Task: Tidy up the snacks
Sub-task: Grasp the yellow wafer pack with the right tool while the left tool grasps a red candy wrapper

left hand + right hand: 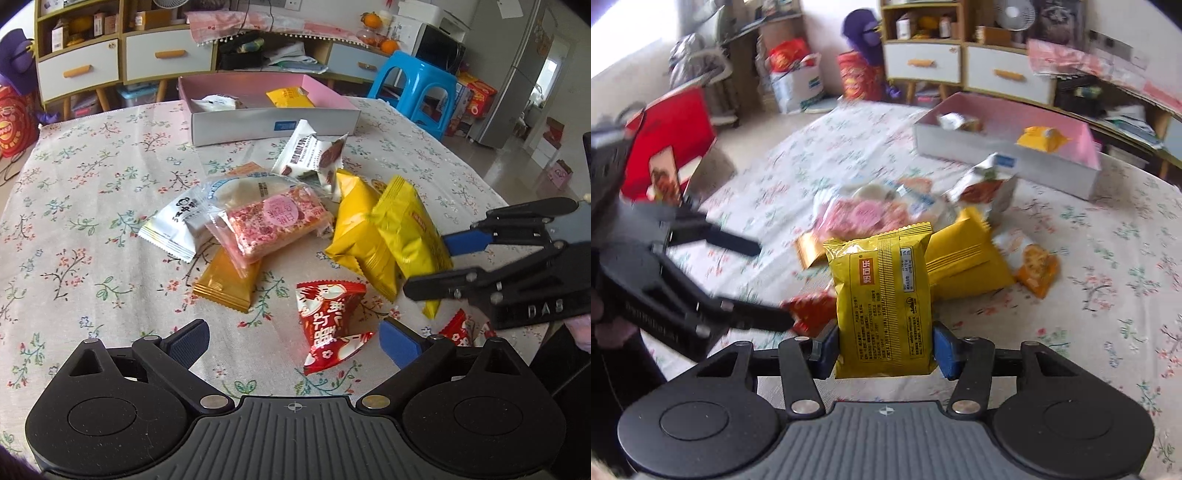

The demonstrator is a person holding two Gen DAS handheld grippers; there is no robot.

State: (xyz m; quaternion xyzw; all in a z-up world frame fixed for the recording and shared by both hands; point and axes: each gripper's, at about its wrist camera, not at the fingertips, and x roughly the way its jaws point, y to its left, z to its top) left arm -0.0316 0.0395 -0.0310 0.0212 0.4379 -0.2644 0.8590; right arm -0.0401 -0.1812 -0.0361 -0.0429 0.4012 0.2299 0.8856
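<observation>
Left gripper [293,343]: fingers spread wide, nothing between them, hovering over the floral tablecloth [92,184] just before a red packet [327,321].
White packet [177,229]: at the left edge of the heap, partly under a pink-speckled clear packet [273,225].
Amber packet [229,284]: flat, tucked beneath the pink one.
Box [258,125]: pink inside, grey outside, behind the heap, holding a yellow packet [290,98] and a white one.
Yellow snack bag [882,306]: upright, its lower end pinched between the pads.
Right gripper [884,350]: fingers pressed on both sides of that bag, right of the heap.
</observation>
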